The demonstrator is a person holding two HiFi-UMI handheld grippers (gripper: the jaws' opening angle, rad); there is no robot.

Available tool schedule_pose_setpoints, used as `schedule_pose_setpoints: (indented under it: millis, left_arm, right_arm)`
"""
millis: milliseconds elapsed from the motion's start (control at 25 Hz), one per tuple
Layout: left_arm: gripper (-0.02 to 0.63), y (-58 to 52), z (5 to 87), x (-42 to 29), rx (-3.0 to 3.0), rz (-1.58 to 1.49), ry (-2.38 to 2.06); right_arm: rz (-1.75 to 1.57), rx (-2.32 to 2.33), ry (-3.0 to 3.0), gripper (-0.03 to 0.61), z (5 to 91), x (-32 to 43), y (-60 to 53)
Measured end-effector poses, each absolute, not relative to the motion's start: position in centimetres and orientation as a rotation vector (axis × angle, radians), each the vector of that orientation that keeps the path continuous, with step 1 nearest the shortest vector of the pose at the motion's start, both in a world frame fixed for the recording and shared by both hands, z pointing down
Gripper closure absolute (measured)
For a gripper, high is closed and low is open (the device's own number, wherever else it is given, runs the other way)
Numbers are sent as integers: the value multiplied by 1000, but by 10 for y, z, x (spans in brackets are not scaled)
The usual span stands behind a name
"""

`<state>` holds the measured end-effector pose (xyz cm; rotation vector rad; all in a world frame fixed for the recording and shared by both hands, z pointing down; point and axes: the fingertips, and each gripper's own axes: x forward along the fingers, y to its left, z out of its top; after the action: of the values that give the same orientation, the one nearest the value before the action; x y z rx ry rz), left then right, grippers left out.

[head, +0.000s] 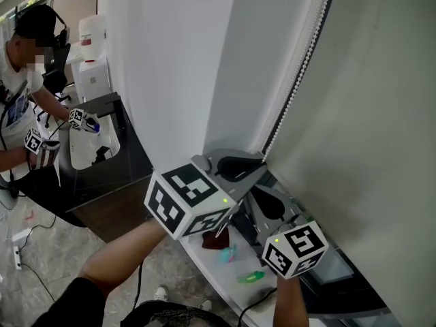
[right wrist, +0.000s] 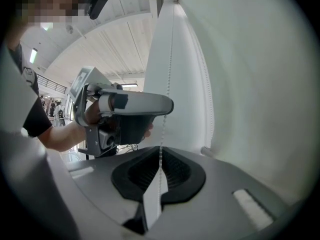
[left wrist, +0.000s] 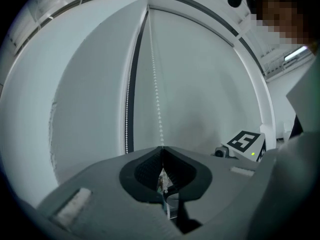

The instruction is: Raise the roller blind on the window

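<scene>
I am looking steeply down at a window. The pale grey roller blind (head: 381, 114) hangs down over the glass and fills the right half of the head view. Its white bead chain (head: 300, 67) runs down the blind's left edge, beside a white wall panel (head: 170, 60).

Both tongs meet the chain low down, just above the window sill (head: 204, 251). The left tongs (head: 261, 159) are the higher pair and the right tongs (head: 255, 193) sit just beneath them. Each carries a cube with black and white square markers.

The head view does not show the tips clearly, but each tongs' own view does. In the left gripper view the left tongs (left wrist: 161, 151) are closed, tips together on the chain, which rises straight up the blind from between them. The right tongs' marker cube (left wrist: 246, 143) shows at the lower right.

In the right gripper view the right tongs (right wrist: 160, 156) are likewise closed on the chain. The chain runs up from their tips to the left tongs, which a hand (right wrist: 92, 115) holds just above.

Only the head view shows the sill, with a small red thing (head: 216, 241) and green bits (head: 251, 276) lying on it. At its far left, another person (head: 20, 94) bends over a dark desk (head: 109, 172).
</scene>
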<state>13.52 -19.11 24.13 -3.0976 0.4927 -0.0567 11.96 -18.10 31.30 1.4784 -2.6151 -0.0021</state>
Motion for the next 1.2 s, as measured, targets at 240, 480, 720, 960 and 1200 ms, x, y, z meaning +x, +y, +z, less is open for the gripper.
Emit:
schedule_pose_setpoints:
  millis: [240, 480, 720, 960, 1200]
  left_arm:
    - [601, -200, 248, 125, -3132, -44, 559]
    - [601, -208, 276, 122, -3129, -85, 624]
    - [601, -199, 347, 126, -3224, -238, 620]
    - [601, -190, 360, 120, -3248, -214, 624]
    - [601, -192, 364, 119, -3251, -224, 630]
  right_arm:
    - [93, 1564, -2691, 510, 305, 139, -178]
    - [110, 1596, -2878, 504, 247, 141, -183]
    - [-25, 1540, -2894, 485, 199, 123, -195]
    - [-72, 1475, -2887, 477, 185, 108, -203]
    - [-188, 1477, -2834, 556, 180, 102, -205]
